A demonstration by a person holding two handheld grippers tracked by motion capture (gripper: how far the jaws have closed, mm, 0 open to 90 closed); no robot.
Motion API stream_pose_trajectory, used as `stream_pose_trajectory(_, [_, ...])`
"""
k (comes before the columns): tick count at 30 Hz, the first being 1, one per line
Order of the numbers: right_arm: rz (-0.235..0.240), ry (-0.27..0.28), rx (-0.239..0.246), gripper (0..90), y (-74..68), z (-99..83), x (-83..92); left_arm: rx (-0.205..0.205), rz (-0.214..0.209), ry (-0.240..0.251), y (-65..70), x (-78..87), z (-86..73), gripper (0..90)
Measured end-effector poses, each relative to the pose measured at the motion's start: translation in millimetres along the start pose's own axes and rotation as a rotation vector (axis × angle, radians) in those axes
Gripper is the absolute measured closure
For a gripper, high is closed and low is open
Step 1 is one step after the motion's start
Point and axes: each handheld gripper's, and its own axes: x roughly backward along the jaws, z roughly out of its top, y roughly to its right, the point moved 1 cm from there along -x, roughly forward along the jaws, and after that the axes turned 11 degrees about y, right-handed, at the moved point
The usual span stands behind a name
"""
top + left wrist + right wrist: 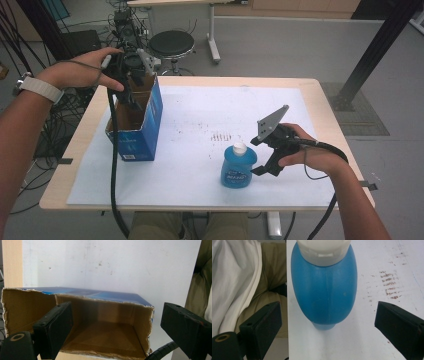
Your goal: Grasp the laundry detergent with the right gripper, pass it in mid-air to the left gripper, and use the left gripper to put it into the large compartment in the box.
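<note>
Two tongs wide open: right tongs (325, 332) frame the blue bottle (324, 292), left tongs (113, 332) over the cardboard box (100, 322).
Smooth, rounded plastic looks slippery; grip should take its belly, below the white cap (323, 251).

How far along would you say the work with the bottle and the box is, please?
Early. Done: the box stands open-topped with nothing seen inside, and the left hand-held gripper is open at its rim. In hand: the right hand-held gripper is open beside the upright bottle, not yet gripping. Left, probably: grasping the bottle and moving it to the box.
</note>
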Motion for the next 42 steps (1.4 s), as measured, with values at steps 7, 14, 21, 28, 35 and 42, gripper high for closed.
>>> stream_pose_trajectory(7, [0.001,0.017,-0.003,7.3,0.5,-2.3,-3.3,0.000,-0.001,0.000,-0.3,-0.9,0.5,11.4])
stream_pose_trajectory(14, [0.008,0.025,-0.005,7.3,0.8,-6.6,-8.1,0.002,-0.003,-0.001,-0.5,-1.4,0.3,11.3])
stream_pose_trajectory(21, [0.001,0.038,-0.004,7.2,1.0,-11.3,-9.8,0.004,-0.003,0.000,-0.7,-3.8,0.7,11.3])
stream_pose_trajectory(28, [0.000,0.049,-0.011,7.2,1.7,-17.7,-14.3,0.001,-0.003,-0.001,-0.1,-3.9,2.1,11.3])
stream_pose_trajectory(35, [-0.005,0.064,-0.010,7.2,0.8,-20.9,-17.5,0.001,-0.002,0.001,1.0,-4.1,2.9,11.4])
stream_pose_trajectory(42, [-0.007,0.079,-0.013,6.9,1.0,-23.6,-21.5,0.000,-0.003,-0.002,1.6,-4.6,4.0,11.3])
